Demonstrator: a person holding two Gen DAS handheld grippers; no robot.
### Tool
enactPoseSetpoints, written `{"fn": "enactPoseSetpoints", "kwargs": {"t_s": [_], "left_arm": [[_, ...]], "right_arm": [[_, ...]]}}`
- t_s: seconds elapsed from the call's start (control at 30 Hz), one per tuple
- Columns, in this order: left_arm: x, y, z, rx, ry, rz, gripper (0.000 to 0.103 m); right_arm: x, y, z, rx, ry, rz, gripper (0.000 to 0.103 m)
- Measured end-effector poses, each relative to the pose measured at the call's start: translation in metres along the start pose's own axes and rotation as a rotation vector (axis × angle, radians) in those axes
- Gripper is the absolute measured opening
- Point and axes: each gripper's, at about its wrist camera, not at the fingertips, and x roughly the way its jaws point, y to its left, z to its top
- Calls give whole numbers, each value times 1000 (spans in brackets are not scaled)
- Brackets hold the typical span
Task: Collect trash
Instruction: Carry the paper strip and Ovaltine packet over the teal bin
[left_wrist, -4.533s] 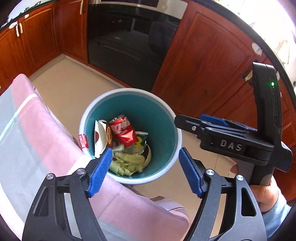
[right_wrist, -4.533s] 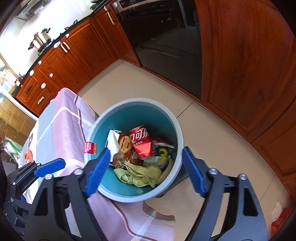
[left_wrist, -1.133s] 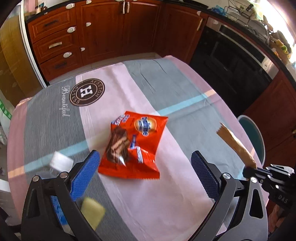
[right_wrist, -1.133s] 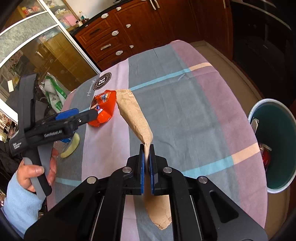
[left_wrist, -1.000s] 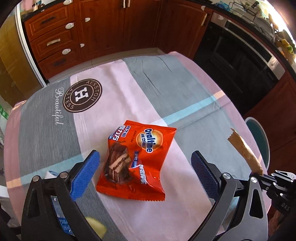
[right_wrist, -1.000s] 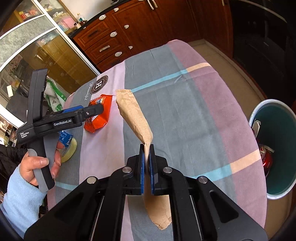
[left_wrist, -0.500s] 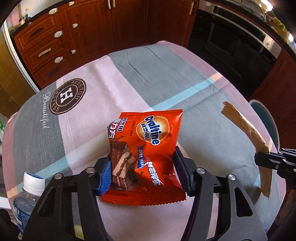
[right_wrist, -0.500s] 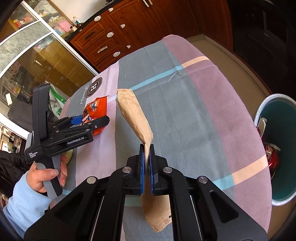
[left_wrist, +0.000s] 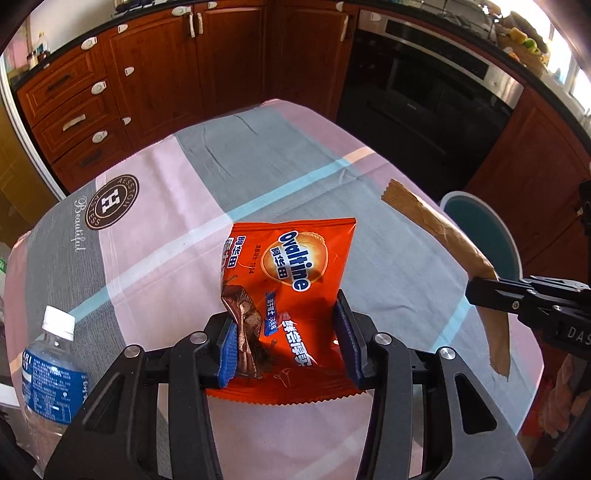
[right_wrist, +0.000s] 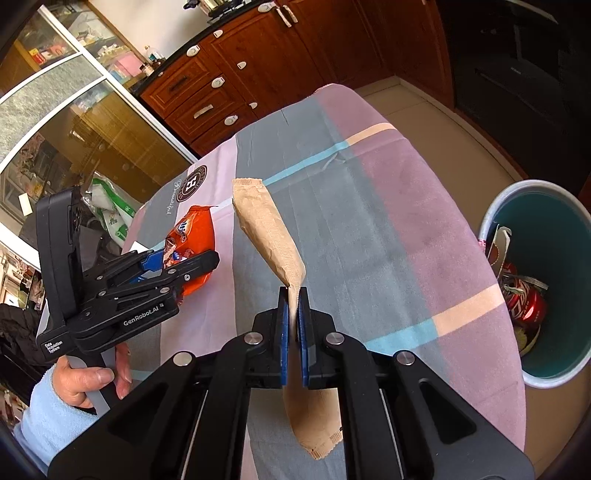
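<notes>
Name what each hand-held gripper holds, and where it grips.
Left hand-held gripper, jaws closing: orange Ovaltine wrapper, by its lower side edges. Right hand-held gripper: brown paper wrapper, pinched mid-length.

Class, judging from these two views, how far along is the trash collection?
Done: a can and scraps lie in the bin. In hand: right tool grips a brown wrapper; left tool is closing on the orange snack bag. Left: binning both.

Both views are bright with daylight; the left wrist view's upper right corner is blown out by glare. Fisheye bending curves the cabinets (left_wrist: 155, 74) at the edges, corners go black, and focus is sharp throughout.
</notes>
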Motion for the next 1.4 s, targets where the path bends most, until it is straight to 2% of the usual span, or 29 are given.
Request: {"fn": "enactPoseSetpoints", "kwargs": {"t_s": [0.2,0.4,0.8,1.03,1.4], "left_arm": [[-28,-40,-5,27,-16,-29,46],[-46,-96,0,101,-28,-63,46],[-33,-229,22,282,-22,-152,46],[3,-280,32,339,37,-188,46],[76,-305,48,377,143,-214,48]], "right_arm": [[-40,-19,-9,42,-52,14,5],[-88,-57,-20,104,-123,17,5],[-159,-151,-33,241,-234,-40,5],[-156,-203,-27,326,-220,-59,5],[-112,-245,-5,396,-125,-88,5]]}}
